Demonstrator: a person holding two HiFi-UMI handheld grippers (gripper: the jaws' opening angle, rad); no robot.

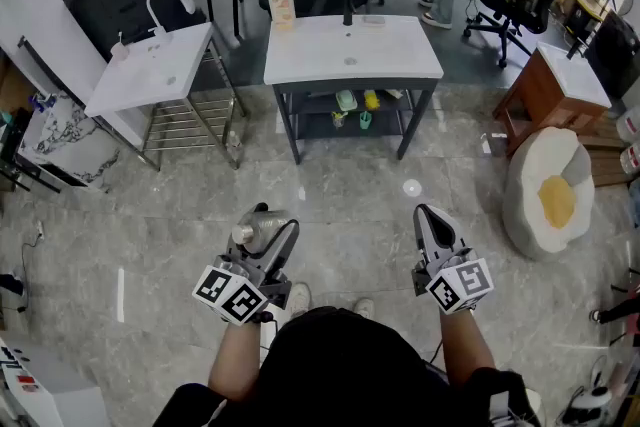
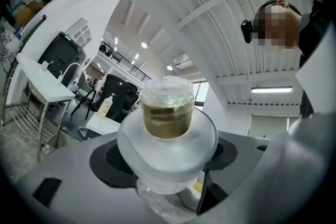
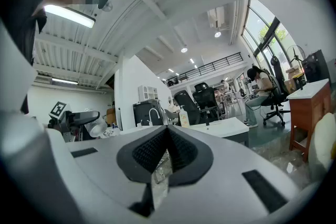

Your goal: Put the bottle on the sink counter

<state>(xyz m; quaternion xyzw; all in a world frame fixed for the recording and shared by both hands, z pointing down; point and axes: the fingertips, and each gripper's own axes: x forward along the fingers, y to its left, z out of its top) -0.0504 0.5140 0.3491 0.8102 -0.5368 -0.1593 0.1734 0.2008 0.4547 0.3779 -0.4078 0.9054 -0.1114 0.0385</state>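
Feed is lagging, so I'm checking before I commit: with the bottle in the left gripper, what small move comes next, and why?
Probably step forward, carrying the bottle toward the sink counter. The left gripper clamps it firmly, but the counter lies well ahead across the floor, out of reach from this spot.

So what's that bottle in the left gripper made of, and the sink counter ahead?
The bottle looks like frosted, see-through plastic: light glows through its cloudy shoulders, and yellowish liquid shows in the neck. The sink counter has a smooth white top, probably ceramic or stone resin, faintly shiny; its frame looks like dark painted metal.
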